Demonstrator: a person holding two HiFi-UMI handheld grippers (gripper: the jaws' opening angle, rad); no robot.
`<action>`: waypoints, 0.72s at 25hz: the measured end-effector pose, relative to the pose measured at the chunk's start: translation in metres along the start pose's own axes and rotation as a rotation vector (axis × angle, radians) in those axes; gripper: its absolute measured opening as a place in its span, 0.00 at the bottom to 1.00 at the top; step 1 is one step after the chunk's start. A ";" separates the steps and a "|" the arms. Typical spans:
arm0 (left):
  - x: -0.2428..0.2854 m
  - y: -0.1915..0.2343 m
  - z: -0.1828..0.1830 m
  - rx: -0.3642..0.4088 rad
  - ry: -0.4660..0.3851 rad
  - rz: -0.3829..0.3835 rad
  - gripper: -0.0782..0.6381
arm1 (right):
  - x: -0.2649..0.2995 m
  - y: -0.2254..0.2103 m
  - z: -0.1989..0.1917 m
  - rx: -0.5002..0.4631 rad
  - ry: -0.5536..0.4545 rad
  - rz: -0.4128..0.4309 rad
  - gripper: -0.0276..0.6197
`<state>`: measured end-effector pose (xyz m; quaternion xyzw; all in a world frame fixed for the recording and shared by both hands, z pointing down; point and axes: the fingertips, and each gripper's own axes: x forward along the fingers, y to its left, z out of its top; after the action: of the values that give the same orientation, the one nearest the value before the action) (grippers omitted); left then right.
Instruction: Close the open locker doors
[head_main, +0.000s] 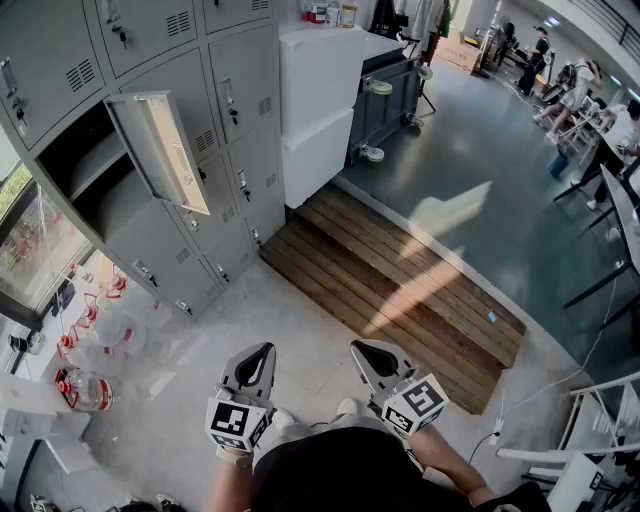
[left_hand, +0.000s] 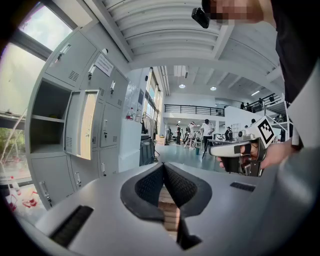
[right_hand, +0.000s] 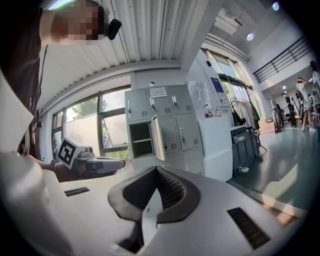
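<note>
left gripper (head_main: 264, 350) and right gripper (head_main: 360, 350) are grey, black-padded; shirt (head_main: 350, 472) black.

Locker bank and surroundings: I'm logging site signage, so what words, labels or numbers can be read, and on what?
Nothing is legible.
White notice on the locker bank, top row: too small to read.
Blue sign on the white cabinet: blurred.
Marker cubes: black-and-white square patterns, no letters.
</note>
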<state>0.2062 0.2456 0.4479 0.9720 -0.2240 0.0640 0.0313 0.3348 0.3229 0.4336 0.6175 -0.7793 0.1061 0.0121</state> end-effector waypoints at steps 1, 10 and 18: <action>-0.004 0.005 -0.002 -0.004 0.004 0.005 0.13 | 0.003 0.004 0.000 0.005 -0.002 -0.001 0.09; -0.032 0.062 -0.011 -0.005 0.006 0.018 0.14 | 0.057 0.043 -0.006 0.036 -0.015 0.008 0.09; -0.077 0.135 -0.025 -0.033 0.021 0.123 0.14 | 0.132 0.086 -0.005 0.045 0.006 0.101 0.09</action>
<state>0.0749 0.1597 0.4665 0.9551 -0.2838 0.0721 0.0457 0.2198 0.2154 0.4450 0.5770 -0.8069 0.1259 -0.0046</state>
